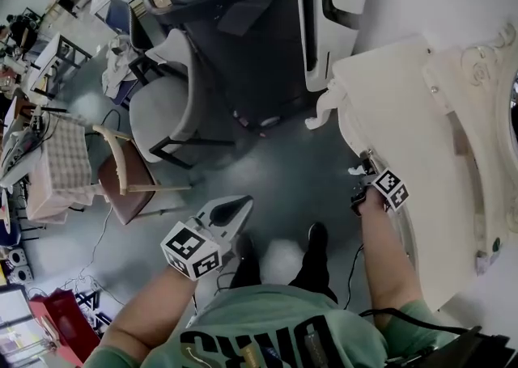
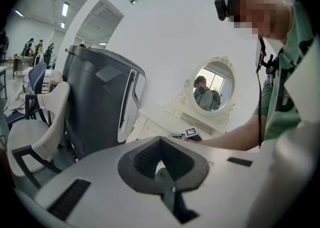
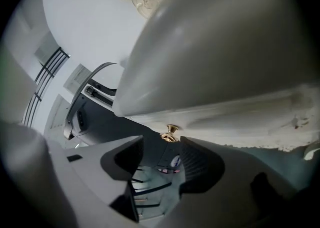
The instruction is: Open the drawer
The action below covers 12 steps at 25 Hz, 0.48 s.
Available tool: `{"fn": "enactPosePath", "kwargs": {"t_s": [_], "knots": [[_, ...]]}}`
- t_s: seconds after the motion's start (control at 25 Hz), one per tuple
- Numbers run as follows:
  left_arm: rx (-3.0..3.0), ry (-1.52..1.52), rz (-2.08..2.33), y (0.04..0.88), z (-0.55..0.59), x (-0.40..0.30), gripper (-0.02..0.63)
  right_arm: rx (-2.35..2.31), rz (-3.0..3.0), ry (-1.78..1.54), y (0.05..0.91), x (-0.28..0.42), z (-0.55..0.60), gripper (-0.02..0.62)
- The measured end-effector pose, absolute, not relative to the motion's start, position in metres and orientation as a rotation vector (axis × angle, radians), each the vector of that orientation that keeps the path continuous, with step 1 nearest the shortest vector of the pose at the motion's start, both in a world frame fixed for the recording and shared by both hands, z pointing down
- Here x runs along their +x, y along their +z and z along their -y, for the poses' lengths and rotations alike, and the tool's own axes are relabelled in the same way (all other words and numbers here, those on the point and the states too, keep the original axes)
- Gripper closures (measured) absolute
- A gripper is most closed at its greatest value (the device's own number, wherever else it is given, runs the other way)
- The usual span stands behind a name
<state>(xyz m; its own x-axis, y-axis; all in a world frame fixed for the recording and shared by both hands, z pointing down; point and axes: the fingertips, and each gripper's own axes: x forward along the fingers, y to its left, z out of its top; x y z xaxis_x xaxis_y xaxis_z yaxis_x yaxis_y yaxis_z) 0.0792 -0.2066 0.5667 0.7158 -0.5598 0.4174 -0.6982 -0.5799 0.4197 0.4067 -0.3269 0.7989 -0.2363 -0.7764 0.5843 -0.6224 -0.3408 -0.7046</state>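
Note:
A cream dressing table (image 1: 405, 107) stands at the right in the head view. My right gripper (image 1: 362, 177) is at its front edge. In the right gripper view the drawer front (image 3: 240, 117) runs across above the jaws, with a small brass knob (image 3: 171, 132) on it. My right gripper (image 3: 162, 144) is open, and the knob sits just beyond the gap between its dark pads (image 3: 197, 164), untouched. My left gripper (image 1: 241, 206) hangs over the floor, away from the table. Its jaws (image 2: 160, 143) look shut, with nothing in them.
A large dark grey machine (image 1: 243, 27) stands left of the table. A white chair (image 1: 162, 107) and a wooden chair (image 1: 125, 180) are further left. The person's shoes (image 1: 316, 238) rest on the grey floor. An oval mirror (image 2: 212, 89) tops the table.

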Motion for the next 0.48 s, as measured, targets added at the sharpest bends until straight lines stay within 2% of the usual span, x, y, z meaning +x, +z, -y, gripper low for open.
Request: {"fn": "enactPosePath", "kwargs": {"t_s": [0.48], "knots": [[2.309,0.301,0.973,0.581,0.212,0.067,0.606,-2.048,-1.531,-1.531,0.81,0.421,0.341,0.367]]}}
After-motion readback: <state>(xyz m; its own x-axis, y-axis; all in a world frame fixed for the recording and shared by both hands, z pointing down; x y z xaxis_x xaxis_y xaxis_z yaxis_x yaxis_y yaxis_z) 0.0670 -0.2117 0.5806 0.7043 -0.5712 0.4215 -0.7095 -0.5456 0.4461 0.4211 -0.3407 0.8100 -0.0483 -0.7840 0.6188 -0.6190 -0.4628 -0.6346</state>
